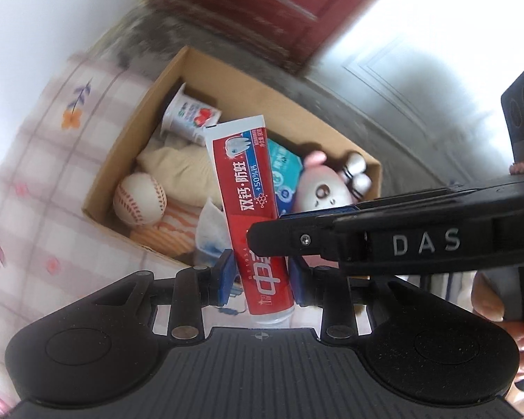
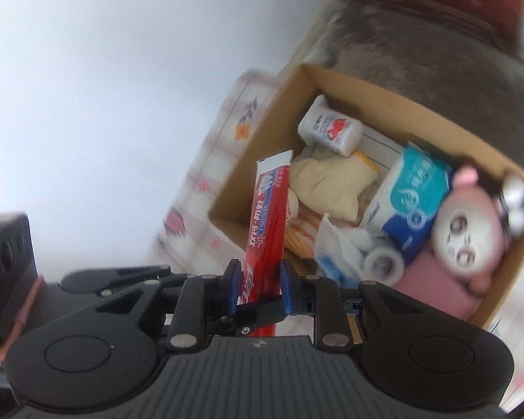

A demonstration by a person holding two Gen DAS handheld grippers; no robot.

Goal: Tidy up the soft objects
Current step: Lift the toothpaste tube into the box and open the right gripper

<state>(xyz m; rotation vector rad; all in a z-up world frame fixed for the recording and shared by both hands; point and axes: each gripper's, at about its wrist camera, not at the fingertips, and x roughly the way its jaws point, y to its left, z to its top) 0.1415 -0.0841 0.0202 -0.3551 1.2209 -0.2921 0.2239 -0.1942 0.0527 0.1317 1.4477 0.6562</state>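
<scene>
Toothpaste tube sits pinched at its lower end between both pairs of fingers, left gripper and right gripper, above the cardboard box.

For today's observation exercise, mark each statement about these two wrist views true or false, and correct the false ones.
1. Both claws grip the same toothpaste tube. True: the left claw and the right claw both clamp it.
2. The cardboard box is empty. False: it holds many items.
3. A baseball lies in the box. True.
4. The plush toy is green. False: it is pink and white.
5. The box stands on a bare wooden floor. False: it rests on a checked floral cloth.
</scene>
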